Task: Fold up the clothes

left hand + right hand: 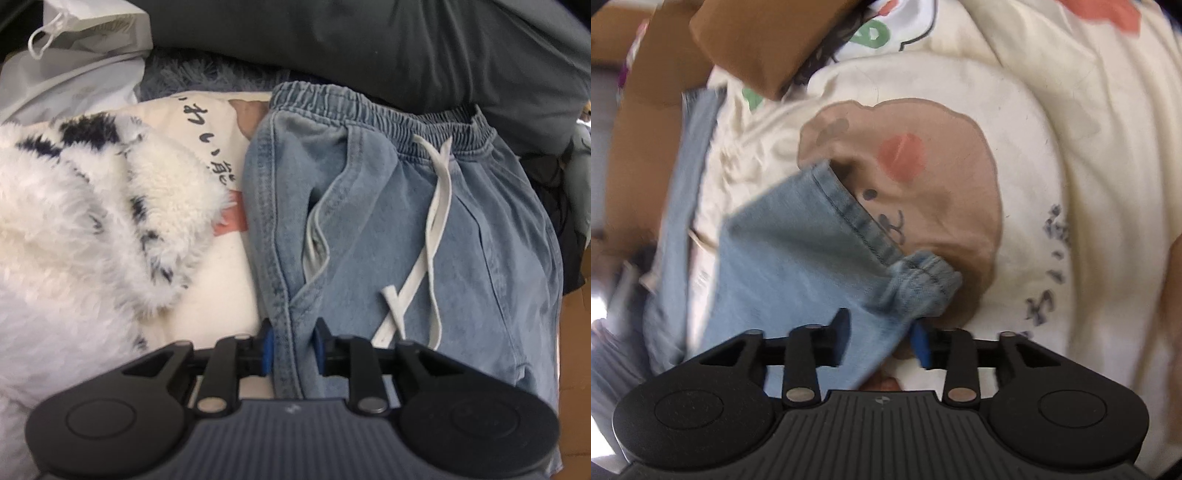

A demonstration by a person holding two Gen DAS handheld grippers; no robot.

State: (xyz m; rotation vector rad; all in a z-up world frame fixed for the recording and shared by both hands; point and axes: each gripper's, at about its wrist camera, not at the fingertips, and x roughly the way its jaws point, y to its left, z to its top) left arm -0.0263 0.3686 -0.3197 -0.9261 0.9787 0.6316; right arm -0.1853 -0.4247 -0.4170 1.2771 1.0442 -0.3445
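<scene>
Cream printed bedding (1015,122) carries the denim trousers (388,221). Left gripper (294,349) pinches their side seam; right gripper (882,341) stands parted, blurred leg cuff (919,284) between, contact unclear.

Light: we see soft, even daylight | Blur: we note right-wrist motion smear | Edges: fisheye bending, dark corners
</scene>
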